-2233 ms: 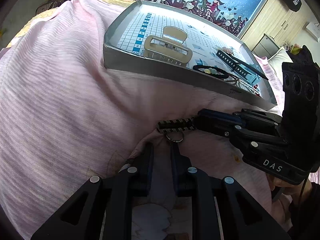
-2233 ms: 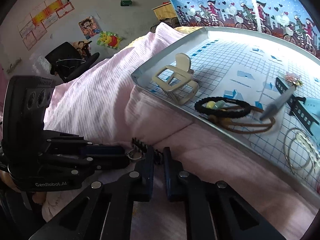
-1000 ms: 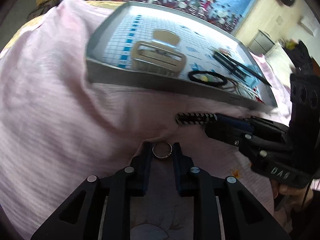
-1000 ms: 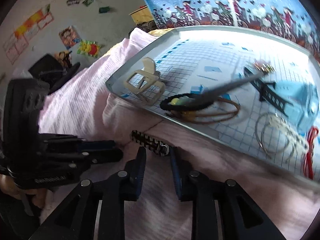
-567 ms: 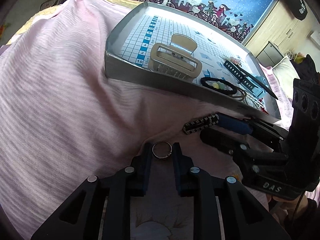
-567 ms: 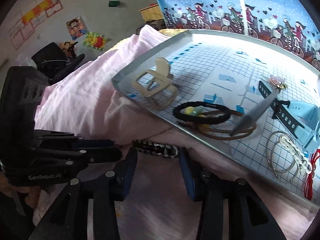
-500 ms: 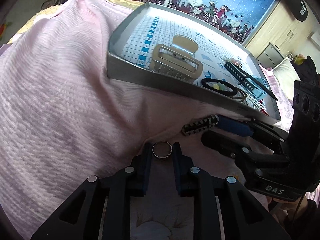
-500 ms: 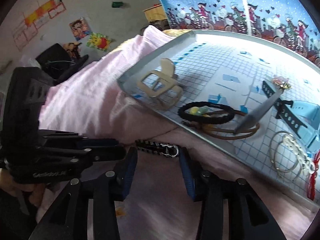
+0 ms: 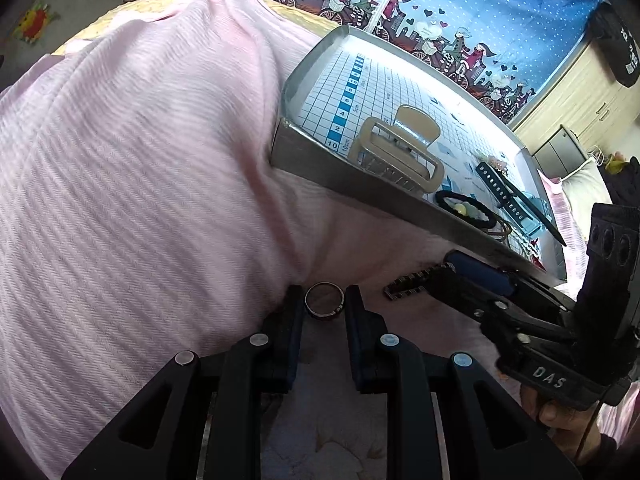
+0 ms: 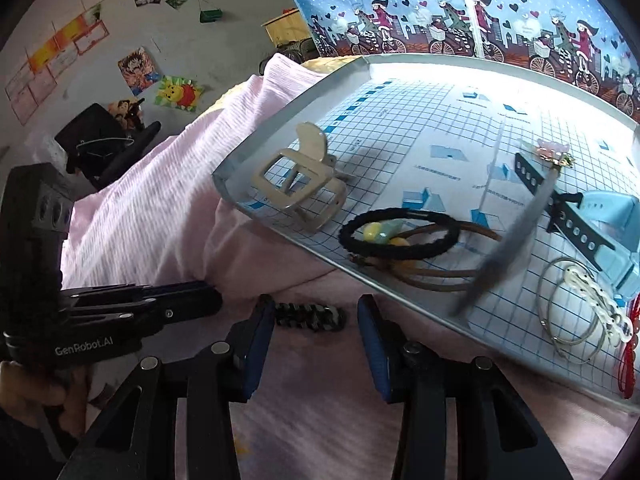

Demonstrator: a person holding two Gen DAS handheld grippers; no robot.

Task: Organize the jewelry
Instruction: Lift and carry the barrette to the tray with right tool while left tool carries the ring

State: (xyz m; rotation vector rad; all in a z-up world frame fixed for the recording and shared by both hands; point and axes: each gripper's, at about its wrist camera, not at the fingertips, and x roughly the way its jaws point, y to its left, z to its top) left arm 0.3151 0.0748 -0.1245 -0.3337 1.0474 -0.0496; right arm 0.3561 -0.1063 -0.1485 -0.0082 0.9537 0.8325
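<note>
Blurred and cut off
Grey stick (image 10: 506, 248) over tray (image 10: 240, 196) motion-blurred, kind unclear; red cord (image 10: 626, 364) cut by right edge.

On your right gripper (image 9: 416, 286), seen from the left wrist view, the body reads "DAS". On your left gripper (image 10: 216, 304), seen from the right wrist view, the body reads "GenRobot.AI". Along the near left edge of the tray (image 9: 312, 152) the grid mat (image 9: 400, 84) carries a blue scale where you can read "10", "2", "4", "6"; its other print is too small to read
</note>
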